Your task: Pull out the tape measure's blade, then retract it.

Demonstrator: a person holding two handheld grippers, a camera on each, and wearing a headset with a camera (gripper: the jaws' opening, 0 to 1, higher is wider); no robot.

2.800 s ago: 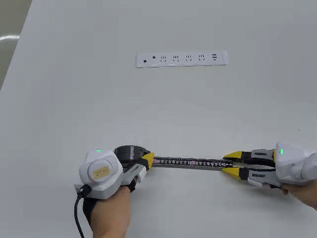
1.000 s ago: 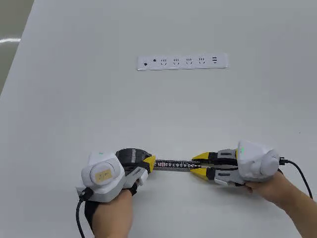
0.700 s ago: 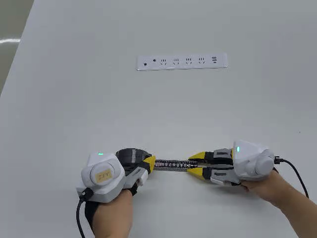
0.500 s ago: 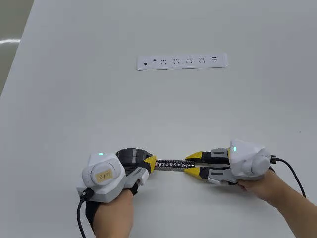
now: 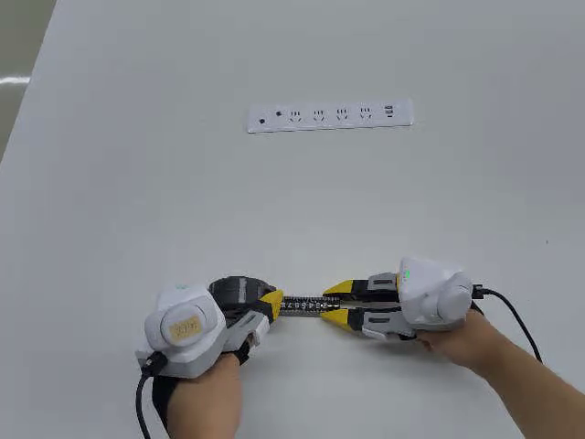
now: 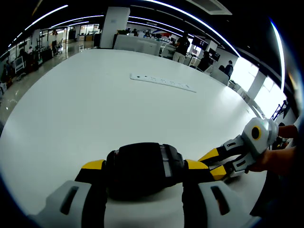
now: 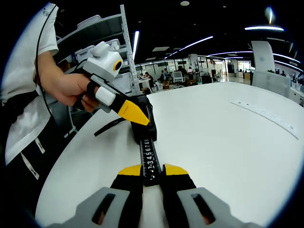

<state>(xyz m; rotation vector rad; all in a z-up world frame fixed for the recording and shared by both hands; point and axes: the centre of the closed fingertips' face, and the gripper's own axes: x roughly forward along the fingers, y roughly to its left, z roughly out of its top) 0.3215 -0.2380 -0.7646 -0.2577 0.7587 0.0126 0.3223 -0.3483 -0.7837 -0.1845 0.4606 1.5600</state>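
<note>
A black tape measure case (image 5: 234,292) rests on the white table (image 5: 183,183), and my left gripper (image 5: 263,313) is shut on it. In the left gripper view the case (image 6: 142,173) sits between the yellow tips of the left gripper (image 6: 145,165). A short length of dark numbered blade (image 5: 302,305) runs rightward from the case to my right gripper (image 5: 335,304), which is shut on the blade's end. In the right gripper view the blade (image 7: 148,156) runs from the right gripper (image 7: 149,172) up to the case (image 7: 145,124), which the left gripper (image 7: 135,116) holds.
A white power strip (image 5: 329,116) lies flat at the far middle of the table; it also appears as the power strip (image 6: 161,81) and the power strip (image 7: 268,114). A black cable (image 5: 507,315) trails from the right gripper. Bare tabletop surrounds both hands.
My right gripper has moved left toward the case, still gripping the blade end, and the exposed blade has grown much shorter. The left gripper and case have stayed put.
</note>
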